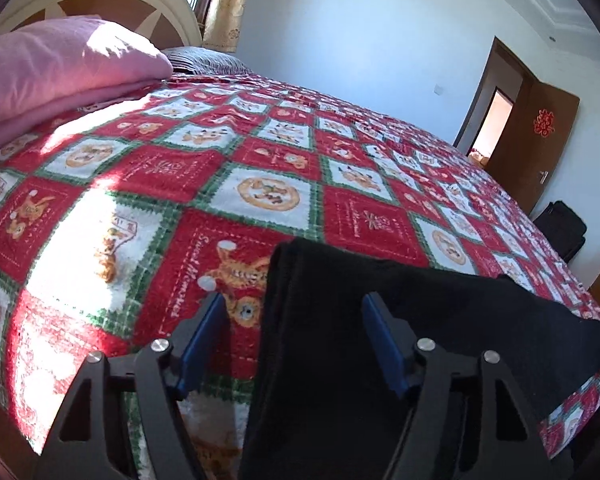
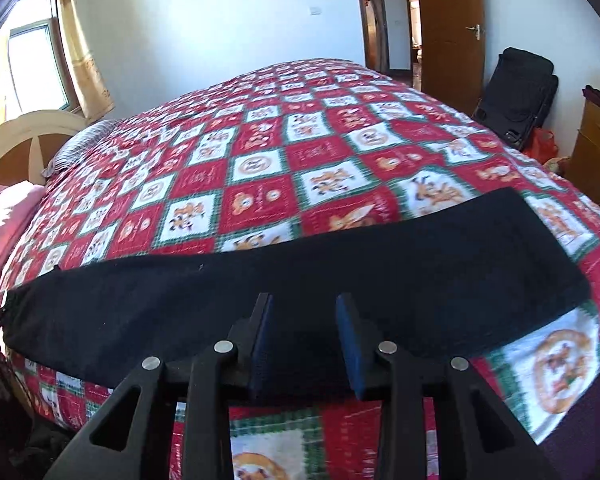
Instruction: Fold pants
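1. Working from the near bed edge, the left gripper point(image 1: 294, 340) stands with its jaws spread on either side of the end edge of the black pants point(image 1: 420, 320); the pads are not pressing the cloth, so nothing is grasped yet.
2. The right gripper point(image 2: 306, 340) hangs over the middle of the pants point(image 2: 300, 276), jaws parted and empty.
3. To do this step well, I judge each gripper should catch both layers at one edge, pinch firmly, then lift evenly so the strip folds without twisting.
4. The pants lie flat on the checked quilt point(image 2: 260, 152) as a long strip along the near edge, long axis running left to right, one end toward the pink pillow point(image 2: 4, 220).
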Motion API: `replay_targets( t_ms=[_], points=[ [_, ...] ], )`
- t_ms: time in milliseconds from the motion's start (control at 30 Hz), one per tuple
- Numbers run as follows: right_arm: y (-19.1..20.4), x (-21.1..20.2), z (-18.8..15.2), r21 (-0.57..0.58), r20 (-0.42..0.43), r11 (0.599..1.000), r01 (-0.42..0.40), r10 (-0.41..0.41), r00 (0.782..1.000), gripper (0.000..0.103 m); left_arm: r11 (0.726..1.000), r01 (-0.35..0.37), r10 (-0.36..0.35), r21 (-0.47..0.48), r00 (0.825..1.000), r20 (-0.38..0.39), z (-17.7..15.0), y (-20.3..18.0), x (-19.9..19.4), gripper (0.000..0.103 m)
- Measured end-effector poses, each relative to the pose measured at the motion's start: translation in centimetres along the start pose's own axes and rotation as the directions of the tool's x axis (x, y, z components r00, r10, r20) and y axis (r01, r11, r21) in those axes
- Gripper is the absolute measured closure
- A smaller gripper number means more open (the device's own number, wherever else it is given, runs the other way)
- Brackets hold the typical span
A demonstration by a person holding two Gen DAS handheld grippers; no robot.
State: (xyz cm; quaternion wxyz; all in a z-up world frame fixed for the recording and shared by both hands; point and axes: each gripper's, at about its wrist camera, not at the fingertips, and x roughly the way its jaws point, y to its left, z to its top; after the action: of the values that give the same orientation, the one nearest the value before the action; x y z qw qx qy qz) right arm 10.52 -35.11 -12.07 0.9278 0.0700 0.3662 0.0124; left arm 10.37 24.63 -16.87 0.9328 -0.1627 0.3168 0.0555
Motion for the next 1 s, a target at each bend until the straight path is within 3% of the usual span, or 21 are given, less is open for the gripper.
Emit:
replay_targets(
  t_ms=[67,100,133,167,233,367,500,533,700,800,867,1000],
  points=[
    [0.8,0.4,-0.4,-0.009,-0.001,1.0,-0.008,0.008,1.0,0.068,1.0,0.006,-0.006,-0.006,1.0,-0.009,0.4,-0.2,0.2,0.03],
    [1.1,0.6,-0.6,-0.011,0.0,1.0,-0.01,0.01,1.0,0.068,1.0,0.01,-0.01,0.0,1.0,-0.014,0.5,-0.3,0.2,0.038],
    [1.3,0.7,-0.8,-0.012,0.001,1.0,-0.011,0.011,1.0,0.068,1.0,0.024,-0.024,0.014,1.0,-0.018,0.5,-0.6,0.1,0.058],
    [1.5,0.8,-1.0,-0.011,0.004,1.0,-0.012,0.012,1.0,0.068,0.999,0.035,-0.034,0.022,0.999,-0.02,0.5,-0.8,-0.1,0.061],
    [1.5,1.0,-1.2,-0.004,0.011,1.0,-0.012,0.012,1.0,0.068,0.998,0.052,-0.051,0.041,0.998,-0.026,0.2,-1.6,-0.6,0.079],
    [1.2,1.3,-1.5,0.031,0.021,0.999,-0.014,0.014,1.0,0.068,0.997,0.052,-0.051,0.061,0.999,-0.007,0.3,-1.5,-0.9,0.082],
    [0.7,0.7,-1.4,0.061,0.056,0.998,-0.014,0.01,0.998,0.068,0.998,0.064,-0.064,0.0,0.997,0.032,1.4,-0.2,-1.4,0.082],
    [0.5,0.5,-1.3,0.068,0.071,0.998,-0.006,0.001,0.997,0.068,0.998,0.064,-0.063,-0.019,0.997,0.046,1.8,0.3,-1.7,0.086],
    [-0.3,0.1,-1.1,0.097,0.093,0.995,0.001,-0.01,0.996,0.068,0.997,0.019,-0.013,-0.073,0.997,0.076,3.6,3.0,-2.3,0.09],
    [-0.9,0.5,-1.2,0.11,0.079,0.994,0.013,-0.022,0.997,0.068,0.996,0.036,-0.032,-0.084,0.999,0.041,3.8,4.5,-1.6,0.09],
    [-1.5,0.4,-1.3,0.13,0.082,0.991,0.014,-0.025,0.996,0.068,0.999,0.008,-0.007,-0.044,1.0,0.016,3.4,4.5,-1.0,0.09],
    [-2.3,-0.6,-1.1,0.151,0.103,0.988,0.017,-0.033,0.994,0.068,0.999,-0.014,0.015,-0.03,0.999,0.032,3.4,5.0,-1.1,0.089]
  ],
)
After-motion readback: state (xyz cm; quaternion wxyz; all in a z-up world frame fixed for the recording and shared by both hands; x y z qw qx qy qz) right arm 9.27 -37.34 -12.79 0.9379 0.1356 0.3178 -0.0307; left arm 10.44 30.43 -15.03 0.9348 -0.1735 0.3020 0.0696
